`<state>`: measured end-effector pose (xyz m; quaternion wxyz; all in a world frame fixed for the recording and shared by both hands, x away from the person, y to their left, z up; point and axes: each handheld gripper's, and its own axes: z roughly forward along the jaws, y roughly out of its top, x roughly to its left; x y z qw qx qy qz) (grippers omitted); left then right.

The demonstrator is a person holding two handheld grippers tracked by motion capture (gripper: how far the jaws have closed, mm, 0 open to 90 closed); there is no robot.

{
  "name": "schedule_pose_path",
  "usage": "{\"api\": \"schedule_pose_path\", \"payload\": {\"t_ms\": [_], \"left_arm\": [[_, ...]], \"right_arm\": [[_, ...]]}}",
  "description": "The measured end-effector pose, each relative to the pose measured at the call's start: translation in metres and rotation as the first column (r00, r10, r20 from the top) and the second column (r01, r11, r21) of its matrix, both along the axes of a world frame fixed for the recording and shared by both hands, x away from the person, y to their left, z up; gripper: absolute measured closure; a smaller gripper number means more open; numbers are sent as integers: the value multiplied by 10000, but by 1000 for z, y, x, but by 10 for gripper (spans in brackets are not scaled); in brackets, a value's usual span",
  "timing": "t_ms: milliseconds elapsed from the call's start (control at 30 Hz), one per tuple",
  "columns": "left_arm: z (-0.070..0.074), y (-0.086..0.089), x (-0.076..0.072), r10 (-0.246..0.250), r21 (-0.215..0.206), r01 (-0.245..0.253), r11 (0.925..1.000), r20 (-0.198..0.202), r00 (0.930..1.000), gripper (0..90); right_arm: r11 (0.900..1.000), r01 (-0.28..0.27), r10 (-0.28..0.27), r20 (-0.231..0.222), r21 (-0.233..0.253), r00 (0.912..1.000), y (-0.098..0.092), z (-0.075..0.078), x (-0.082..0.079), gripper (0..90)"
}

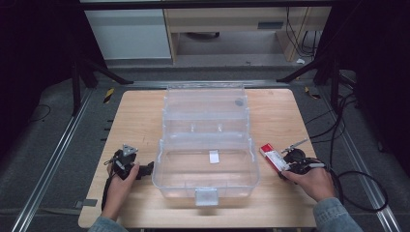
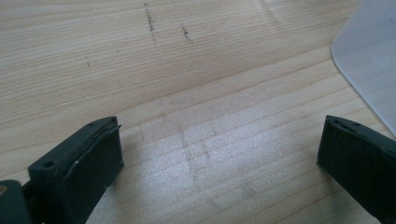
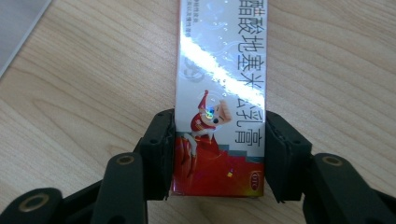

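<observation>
The right claw (image 3: pixel 217 154) is clenched on the near end of a red-and-white carton (image 3: pixel 219 93) lying on the surface (image 1: pixel 140 116), just right of the clear open box (image 1: pixel 205 181). The left claw (image 2: pixel 219 154) gapes released over bare wood beside the box's left wall.

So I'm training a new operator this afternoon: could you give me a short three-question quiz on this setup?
1. True or false: the right tongs are closed on the red and white carton.
2. What lies between the jaws of the left tongs? A) the carton B) bare wooden table C) a lid
3. Fill in: the clear plastic box at mid-table stands with its lid ____.

Key
1. True: both jaws press the carton's sides.
2. B: the jaws stand wide apart over the table.
3. Open: the lid is tipped back behind the box.
</observation>
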<state>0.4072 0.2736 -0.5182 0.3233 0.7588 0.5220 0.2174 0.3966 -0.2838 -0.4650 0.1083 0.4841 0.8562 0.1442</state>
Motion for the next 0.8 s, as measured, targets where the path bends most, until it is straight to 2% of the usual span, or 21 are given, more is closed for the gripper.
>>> {"api": "schedule_pose_path", "payload": {"t_ms": [100,300,467,700,800], "left_arm": [[0,0,0,-1,3,1,10000,1,10000,0],[0,0,0,3,-2,-3,10000,1,10000,0],[0,0,0,-4,2,4,10000,1,10000,0],[0,0,0,-21,-2,21,10000,3,10000,0],[0,0,0,-21,-2,21,10000,0,10000,0]], "right_arm": [[9996,-218,218,5,-157,9998,0,1,0,511],[9974,-598,588,-265,-398,9979,-1,7,2,513],[9940,-940,894,-785,-562,9929,-2,14,9,514],[9910,-1166,1087,-1131,-655,9876,-1,14,14,514],[9915,-1197,1132,-1161,-513,9868,-1,15,15,515]]}}
